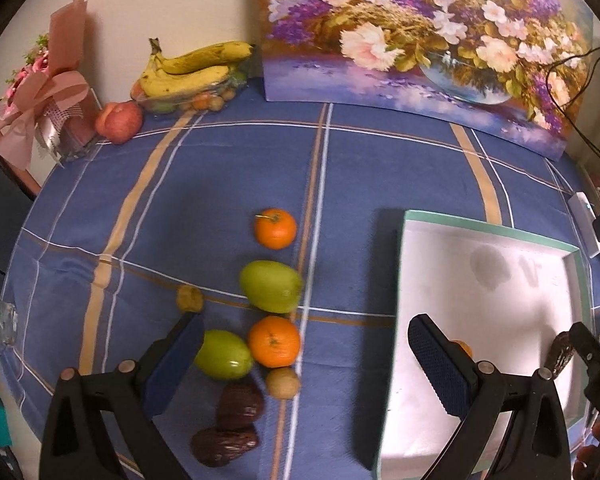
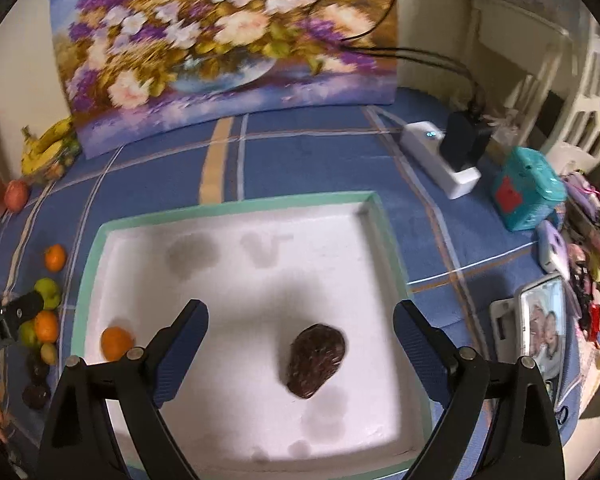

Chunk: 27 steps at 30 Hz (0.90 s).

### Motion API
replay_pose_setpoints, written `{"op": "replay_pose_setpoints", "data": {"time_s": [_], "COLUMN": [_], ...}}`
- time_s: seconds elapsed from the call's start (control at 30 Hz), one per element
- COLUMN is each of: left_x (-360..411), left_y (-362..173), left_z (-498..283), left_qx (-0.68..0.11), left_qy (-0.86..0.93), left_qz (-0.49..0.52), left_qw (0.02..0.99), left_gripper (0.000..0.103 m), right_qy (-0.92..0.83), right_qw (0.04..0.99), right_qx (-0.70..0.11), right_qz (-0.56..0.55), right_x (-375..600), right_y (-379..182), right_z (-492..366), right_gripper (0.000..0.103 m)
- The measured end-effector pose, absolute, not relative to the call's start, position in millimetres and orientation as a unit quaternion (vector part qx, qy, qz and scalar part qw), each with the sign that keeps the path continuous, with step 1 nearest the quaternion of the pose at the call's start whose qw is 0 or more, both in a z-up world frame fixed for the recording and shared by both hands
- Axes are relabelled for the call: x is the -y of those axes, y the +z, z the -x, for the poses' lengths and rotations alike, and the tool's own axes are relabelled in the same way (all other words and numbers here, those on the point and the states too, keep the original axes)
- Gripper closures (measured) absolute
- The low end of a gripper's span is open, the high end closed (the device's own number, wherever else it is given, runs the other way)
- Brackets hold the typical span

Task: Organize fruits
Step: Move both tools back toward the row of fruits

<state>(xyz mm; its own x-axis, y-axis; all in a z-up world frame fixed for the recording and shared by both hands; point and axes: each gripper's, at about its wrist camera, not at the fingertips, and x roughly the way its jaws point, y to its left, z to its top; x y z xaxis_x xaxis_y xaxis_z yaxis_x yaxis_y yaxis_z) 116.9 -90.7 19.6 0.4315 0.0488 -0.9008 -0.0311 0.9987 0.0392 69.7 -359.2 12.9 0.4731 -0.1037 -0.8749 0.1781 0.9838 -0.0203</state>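
Observation:
A white tray with a green rim (image 2: 236, 208) holds a dark brown fruit (image 2: 316, 360) and an orange (image 2: 116, 343). My right gripper (image 2: 300, 344) is open above the tray, its fingers on either side of the brown fruit, and empty. My left gripper (image 1: 304, 364) is open and empty over the blue cloth, left of the tray (image 1: 480, 228). On the cloth lie two oranges (image 1: 275, 228) (image 1: 274, 341), two green fruits (image 1: 270, 286) (image 1: 222, 354), two dark brown fruits (image 1: 240, 400) (image 1: 225, 446) and two small brownish fruits (image 1: 283, 383) (image 1: 189, 298).
A flower painting (image 1: 420, 32) leans on the back wall. A bowl with bananas (image 1: 188, 68), an apple (image 1: 119, 122) and a pink gift bouquet (image 1: 48, 92) stand at the back left. A white charger (image 2: 440, 160), a teal box (image 2: 528, 188) and a phone (image 2: 540, 328) lie right of the tray.

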Motion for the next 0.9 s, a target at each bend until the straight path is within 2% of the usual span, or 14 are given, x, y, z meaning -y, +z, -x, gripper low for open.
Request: {"op": "replay_pose_setpoints", "data": {"time_s": [0.37,0.9], "left_x": [47.7,-34.8], "left_y": [44.6,64.3], "left_z": [-117.6,-103.4], "left_qx": [-0.506,-0.497], "left_qy": [0.024,0.032], "left_qz": [-0.008,0.06], "left_qw": [0.862,0.865], "left_gripper": [0.0,0.0], "right_qy": [-0.033,0.065], "right_qw": [0.858,0.859], "right_qx": [-0.508,-0.508], "right_qz": [-0.07,-0.027], "right_x": [330.1,242.2], "right_y": [15.2,24.5], "right_z": [-71.4,-81.5], "right_gripper": [0.009,0.009]}}
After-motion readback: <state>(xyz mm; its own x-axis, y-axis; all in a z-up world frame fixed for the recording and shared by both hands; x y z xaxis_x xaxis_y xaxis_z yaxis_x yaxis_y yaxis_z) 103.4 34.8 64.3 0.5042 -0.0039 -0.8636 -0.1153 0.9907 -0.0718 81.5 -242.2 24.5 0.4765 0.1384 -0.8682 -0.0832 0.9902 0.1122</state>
